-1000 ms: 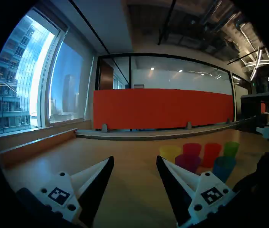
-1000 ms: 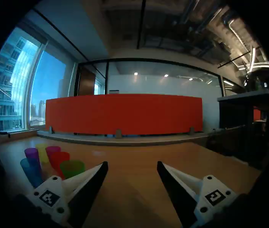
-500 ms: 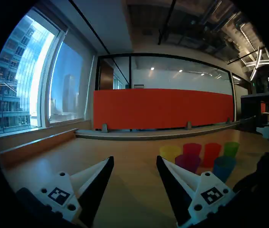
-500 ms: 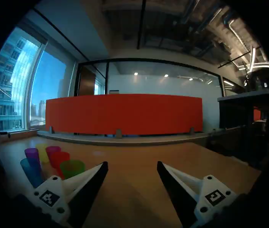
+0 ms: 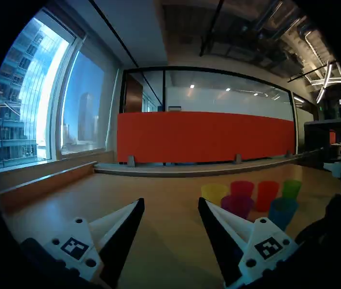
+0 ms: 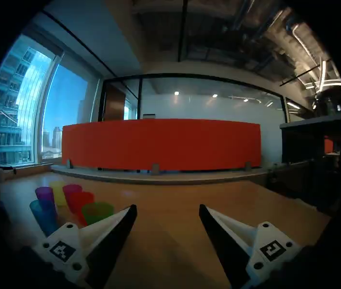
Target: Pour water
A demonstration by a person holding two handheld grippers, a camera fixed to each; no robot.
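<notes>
— Six cups close together on the wooden table point(image 5: 122, 192), all upright: yellow cup point(image 5: 213, 192), pink cup point(image 5: 242, 188), red cup point(image 5: 266, 193) and green cup point(image 5: 292, 188) in the back row, purple cup point(image 5: 237, 204) and blue cup point(image 5: 282, 212) in front.

— And where, seen from the left gripper point(image 5: 170, 200)?

— Ahead and to the right, just past its right finger. Purple cup partly hidden behind that finger.

— Jaws?

— Spread wide, with bare tabletop between them. Not in contact with any cup.

— Same for the right gripper point(image 6: 168, 207)?

— Yes, also spread wide above the table. In the right gripper view, same group low on the left: green cup point(image 6: 97, 212) just beside the left finger, blue cup point(image 6: 44, 216) nearer to the edge.

— Water inside?

— Cannot tell; too small and too dim.

— Behind the table?

— Long orange partition point(image 5: 204, 137) along the far edge, glass wall above it, and a tall window point(image 5: 25, 120) on the left with towers outside.
</notes>
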